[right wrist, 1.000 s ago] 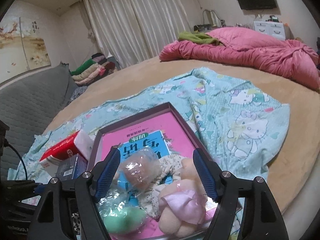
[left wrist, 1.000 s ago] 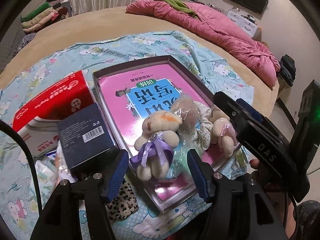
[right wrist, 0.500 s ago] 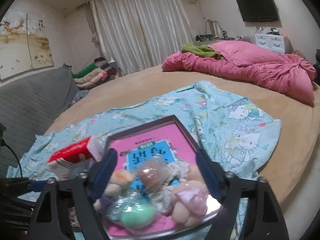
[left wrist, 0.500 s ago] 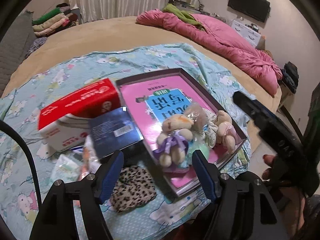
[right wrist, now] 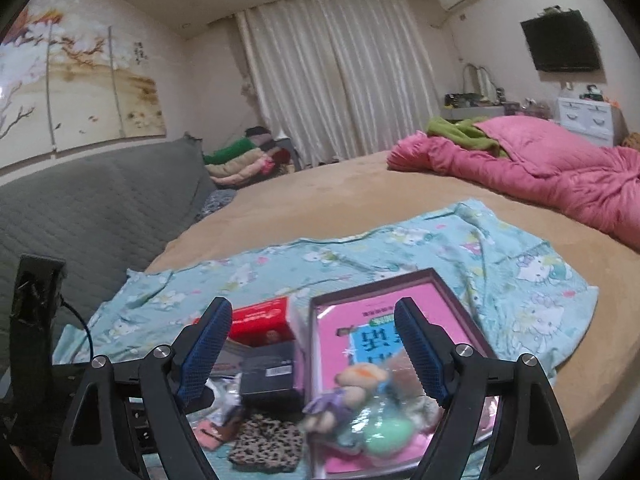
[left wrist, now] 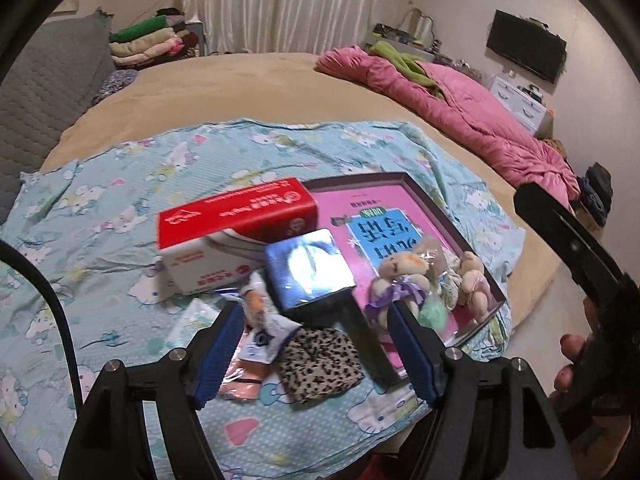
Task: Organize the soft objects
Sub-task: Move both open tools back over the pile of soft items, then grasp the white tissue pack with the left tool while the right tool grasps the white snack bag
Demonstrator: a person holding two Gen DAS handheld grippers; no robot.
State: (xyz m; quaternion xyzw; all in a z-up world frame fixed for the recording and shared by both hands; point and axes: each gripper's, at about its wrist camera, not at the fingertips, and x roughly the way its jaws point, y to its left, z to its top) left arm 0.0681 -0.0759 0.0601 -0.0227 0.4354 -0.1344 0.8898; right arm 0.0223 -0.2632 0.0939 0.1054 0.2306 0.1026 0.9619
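Note:
A dark-rimmed pink tray [left wrist: 404,216] lies on the blue cartoon-print sheet [left wrist: 160,176]. In it are a plush bear with a purple ribbon [left wrist: 400,276], a bear with a pink bow [left wrist: 472,276] and a green soft ball [left wrist: 434,312]. A leopard-print cloth [left wrist: 320,364] lies left of the tray, in front of a dark blue box [left wrist: 308,264]. My left gripper [left wrist: 314,308] hovers open above the cloth and box, holding nothing. My right gripper [right wrist: 313,304] is open and raised above the tray rim [right wrist: 372,280], the purple-ribbon bear [right wrist: 352,384] and the green ball [right wrist: 384,436].
A red and white tissue box [left wrist: 236,220] sits behind the blue box, with small packets [left wrist: 260,332] beside the cloth. A pink quilt [left wrist: 460,108] lies at the far right, folded clothes [left wrist: 148,40] at the back. A grey padded panel [right wrist: 100,208] runs along the left.
Both grippers have pulled back and risen away from the tray. The left jaws have widened and shifted left; the purple-ribbon bear stays in the tray. The right jaws no longer frame the toys.

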